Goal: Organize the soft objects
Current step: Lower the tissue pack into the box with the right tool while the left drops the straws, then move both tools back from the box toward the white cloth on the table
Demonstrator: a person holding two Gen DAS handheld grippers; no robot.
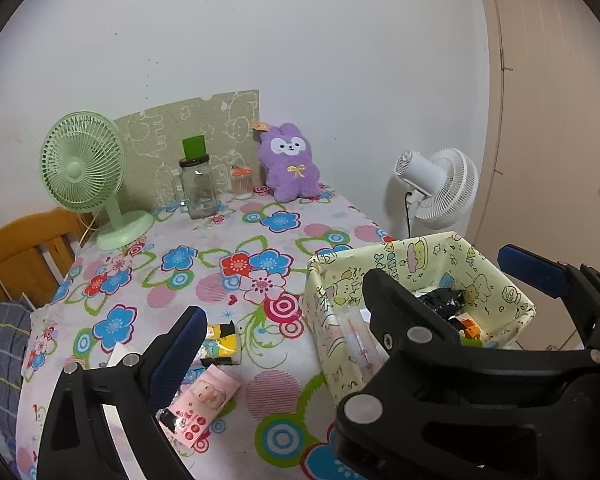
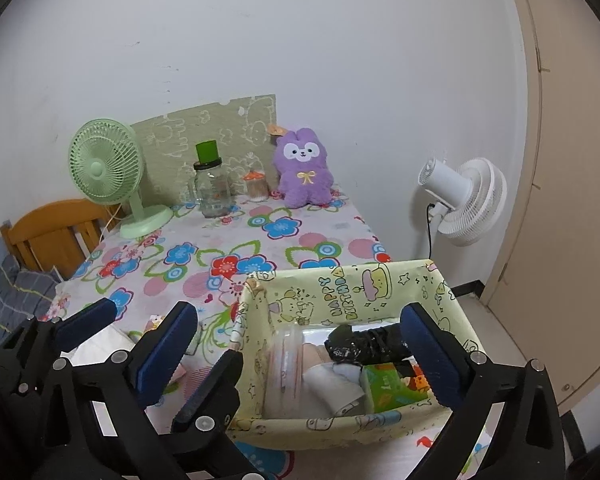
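A yellow-green cartoon-paper box stands at the near right of the flowered table. It holds a black shiny packet, a green tissue pack, white cloth and a clear bag. My right gripper hovers open over the box, nothing between its pads. My left gripper is open and empty beside the box's left wall, partly hidden by the right gripper's black finger. A pink pig-print tissue pack and a yellow-black pack lie on the cloth near its left finger. A purple plush rabbit sits against the far wall.
At the back stand a green desk fan, a glass jar with a green lid and a small orange-lidded holder. A white fan stands beyond the table's right edge. A wooden chair is at the left.
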